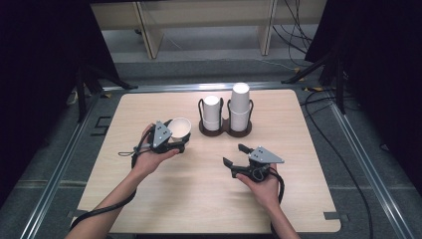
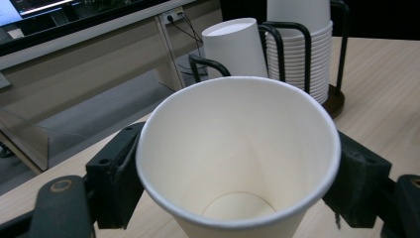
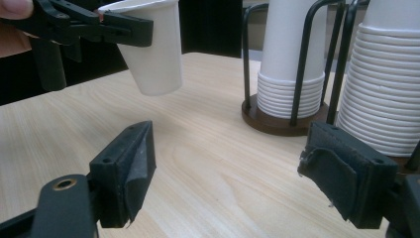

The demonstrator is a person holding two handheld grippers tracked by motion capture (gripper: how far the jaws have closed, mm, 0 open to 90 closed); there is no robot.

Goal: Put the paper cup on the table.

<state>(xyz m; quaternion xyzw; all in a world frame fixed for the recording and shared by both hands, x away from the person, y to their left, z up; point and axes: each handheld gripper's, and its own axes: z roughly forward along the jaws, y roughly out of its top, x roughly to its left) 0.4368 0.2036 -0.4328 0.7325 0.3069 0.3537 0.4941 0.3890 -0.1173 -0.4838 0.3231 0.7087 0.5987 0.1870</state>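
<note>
Your left gripper (image 1: pixel 175 141) grasps a white paper cup (image 1: pixel 180 128), one jaw pressed on each side just under the rim. The cup is upright, mouth up, and hangs clear of the wooden table (image 1: pixel 149 209), over its left half; the right gripper view shows a gap between its base and the tabletop. The cup looks empty inside. Your right gripper (image 1: pixel 235 155) rests low over the near right part of the table, released, its jaws spread with nothing between them, aimed toward the cup holder (image 1: pixel 225 130). That dark wire holder stands at the far centre and carries two stacks of upturned cups, the right stack (image 1: pixel 240 107) taller than the left stack (image 1: pixel 212 112).
</note>
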